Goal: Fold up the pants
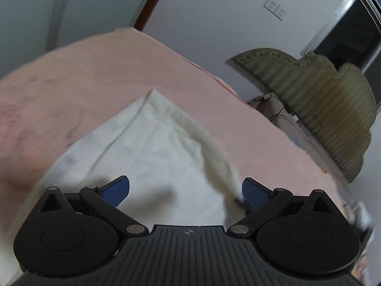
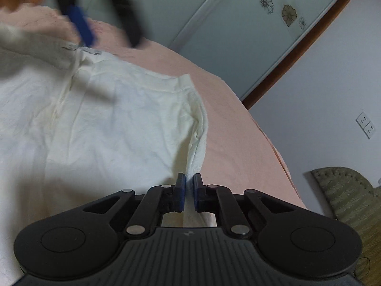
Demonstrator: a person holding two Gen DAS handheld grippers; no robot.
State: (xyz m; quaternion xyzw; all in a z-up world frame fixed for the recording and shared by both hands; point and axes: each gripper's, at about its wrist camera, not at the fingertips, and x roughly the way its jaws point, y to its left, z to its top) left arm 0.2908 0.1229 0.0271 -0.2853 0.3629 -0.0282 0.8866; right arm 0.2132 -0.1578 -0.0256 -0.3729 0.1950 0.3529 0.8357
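White pants are spread on the pink bed, near its edge. Right gripper is clamped on a side fold; left gripper is released above the cloth. Folding step judged begun; a second grip is called for next.

The pants lie on the bed, headboard to its right.

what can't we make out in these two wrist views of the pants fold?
- Left wrist view: near end of the pants hidden under the open left claw.
- Right wrist view: left claw motion-blurred, state unreadable there.
- Right wrist view: pants' left side cut off by the frame edge; right claw covers the pinched fold.
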